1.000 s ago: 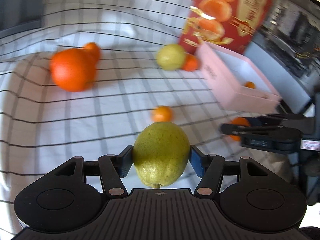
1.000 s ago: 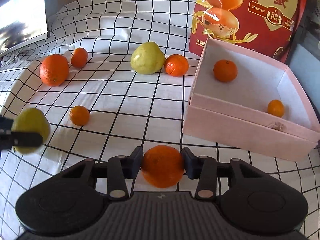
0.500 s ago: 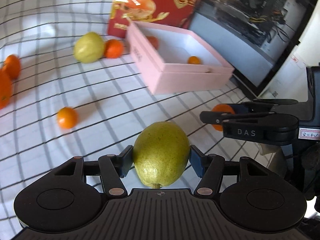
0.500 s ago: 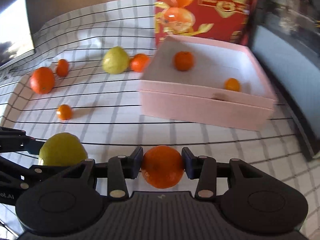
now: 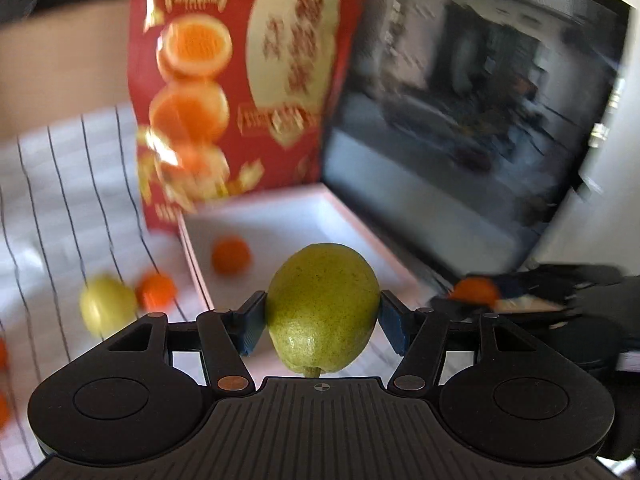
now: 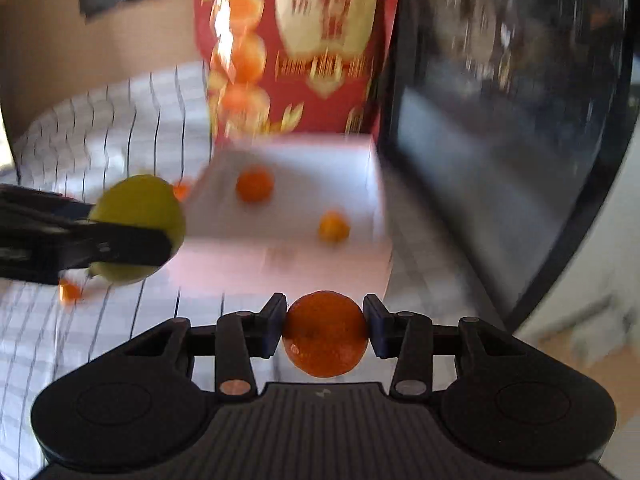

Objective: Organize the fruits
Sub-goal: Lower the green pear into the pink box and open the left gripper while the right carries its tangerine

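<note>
My left gripper (image 5: 322, 318) is shut on a green pear (image 5: 322, 306), held above the near part of the pink box (image 5: 280, 216). My right gripper (image 6: 325, 332) is shut on an orange (image 6: 325, 334), in front of the pink box (image 6: 288, 260). Inside the box lie two small oranges (image 6: 254, 182) (image 6: 333, 226). From the right wrist view the left gripper (image 6: 132, 242) shows with its pear (image 6: 138, 204) at the left. The left wrist view catches the right gripper's orange (image 5: 474, 290) at the right.
A red printed bag (image 5: 240, 80) stands behind the box. A dark screen (image 5: 460, 120) leans at the right. On the checked cloth (image 5: 60, 200) left of the box lie another pear (image 5: 107, 304) and an orange (image 5: 156, 291).
Both grippers rose and swung toward the pink box with their fruit still gripped. The box and red bag now fill the middle of both views.
</note>
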`<state>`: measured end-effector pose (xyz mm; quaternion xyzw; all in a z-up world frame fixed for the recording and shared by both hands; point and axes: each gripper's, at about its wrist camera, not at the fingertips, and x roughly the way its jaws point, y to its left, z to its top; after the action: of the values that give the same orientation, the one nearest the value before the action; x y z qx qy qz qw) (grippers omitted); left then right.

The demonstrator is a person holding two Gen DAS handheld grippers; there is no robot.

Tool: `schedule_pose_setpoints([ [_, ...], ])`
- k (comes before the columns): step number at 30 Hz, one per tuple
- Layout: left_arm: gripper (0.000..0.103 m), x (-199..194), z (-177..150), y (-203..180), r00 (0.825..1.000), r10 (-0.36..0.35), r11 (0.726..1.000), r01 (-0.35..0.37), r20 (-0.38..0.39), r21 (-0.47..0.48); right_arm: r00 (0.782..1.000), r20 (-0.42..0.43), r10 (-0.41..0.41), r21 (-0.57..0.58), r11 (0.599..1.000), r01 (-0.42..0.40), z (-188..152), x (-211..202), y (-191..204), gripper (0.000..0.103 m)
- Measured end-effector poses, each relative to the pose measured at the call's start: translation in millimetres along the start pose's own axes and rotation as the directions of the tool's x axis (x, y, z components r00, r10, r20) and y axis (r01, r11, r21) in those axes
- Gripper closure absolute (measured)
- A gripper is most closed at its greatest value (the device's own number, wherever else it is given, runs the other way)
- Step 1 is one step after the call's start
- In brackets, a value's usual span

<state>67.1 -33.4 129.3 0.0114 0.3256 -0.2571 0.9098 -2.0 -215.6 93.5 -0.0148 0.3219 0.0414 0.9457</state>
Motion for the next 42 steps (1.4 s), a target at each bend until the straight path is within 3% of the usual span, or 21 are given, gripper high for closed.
schedule_pose_setpoints([
  [3,0.038,15.2,26.6,-5.7,0.998,0.058,0.998,-0.058,0.009,0.019,0.997,0.072,-0.019,0.005,1.0,0.019,46.5,-2.1,-14.0,0.061],
  [6,0.038,32.1,40.8,-11.1,0.998,0.067,0.998,-0.067,-0.01,0.014,0.993,0.111,-0.025,0.017,1.0,0.024,93.1,5.5,-27.1,0.061],
  [11,0.038,67.6,44.2,-5.2,0.994,0.034,0.999,-0.038,-0.101,-0.038,0.997,0.077,0.026,0.041,0.999,-0.029,142.0,33.4,-40.2,0.061],
  [14,0.038,102.9,37.4,5.0,0.979,0.01,0.996,-0.029,-0.205,-0.089,0.998,0.05,0.044,0.024,0.999,-0.045,150.1,53.3,-39.6,0.061],
  [18,0.038,143.4,26.0,5.1,0.951,0.037,0.998,-0.048,-0.306,-0.029,0.997,-0.009,0.078,0.012,0.997,-0.078,156.1,93.2,-36.4,0.061],
  [24,0.037,172.6,8.2,2.7,0.908,0.086,0.996,-0.079,-0.411,0.034,0.984,-0.111,0.138,0.025,0.99,-0.136,159.6,151.6,-27.0,0.061],
  [31,0.037,159.4,7.0,13.2,0.932,0.043,0.999,-0.037,-0.361,0.023,0.959,-0.252,0.131,-0.083,0.984,-0.156,147.1,205.1,-6.9,0.061],
  [35,0.042,119.1,2.3,9.1,0.963,0.052,0.997,-0.037,-0.264,0.062,0.938,-0.317,0.138,-0.098,0.979,-0.177,141.0,225.8,-2.5,0.061],
  [39,0.042,71.8,-6.6,15.7,0.983,0.035,0.999,-0.034,-0.182,0.009,0.923,-0.367,0.113,-0.117,0.979,-0.166,135.1,242.8,3.3,0.061],
  [42,0.043,39.3,-16.3,29.7,0.991,0.039,0.997,-0.047,-0.129,-0.057,0.925,-0.375,0.062,-0.173,0.976,-0.135,131.6,248.9,10.5,0.061],
])
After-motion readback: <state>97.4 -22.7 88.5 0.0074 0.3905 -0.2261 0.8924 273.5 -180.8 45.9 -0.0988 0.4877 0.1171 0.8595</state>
